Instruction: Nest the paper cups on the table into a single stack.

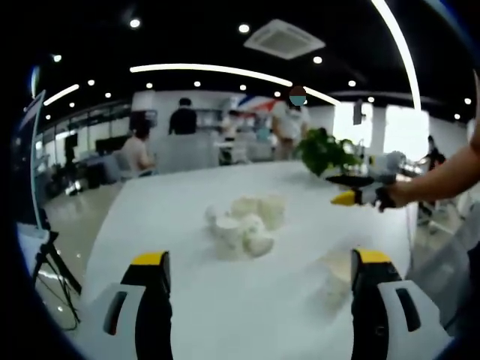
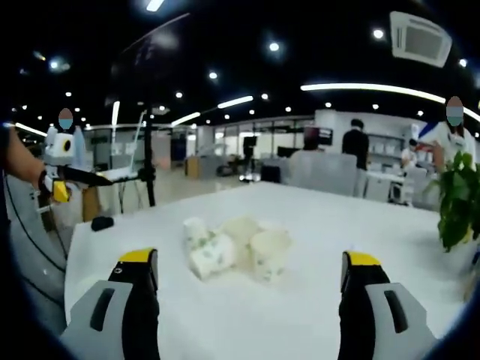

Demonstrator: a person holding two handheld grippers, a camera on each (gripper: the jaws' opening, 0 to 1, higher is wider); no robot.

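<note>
A loose cluster of white paper cups (image 1: 244, 225) with faint green print lies near the middle of the white bench (image 1: 225, 315), some upright with open mouths up, others tipped on their sides and touching one another; in the right gripper view the same cups (image 2: 236, 247) sit ahead between the jaws. The left tool (image 1: 259, 262) hovers above the bench short of the cups, jaws spread wide and holding nothing. The right tool (image 2: 247, 262) is likewise released and empty, short of the cluster. A potted plant (image 1: 326, 150) stands at the bench's far side.
</note>
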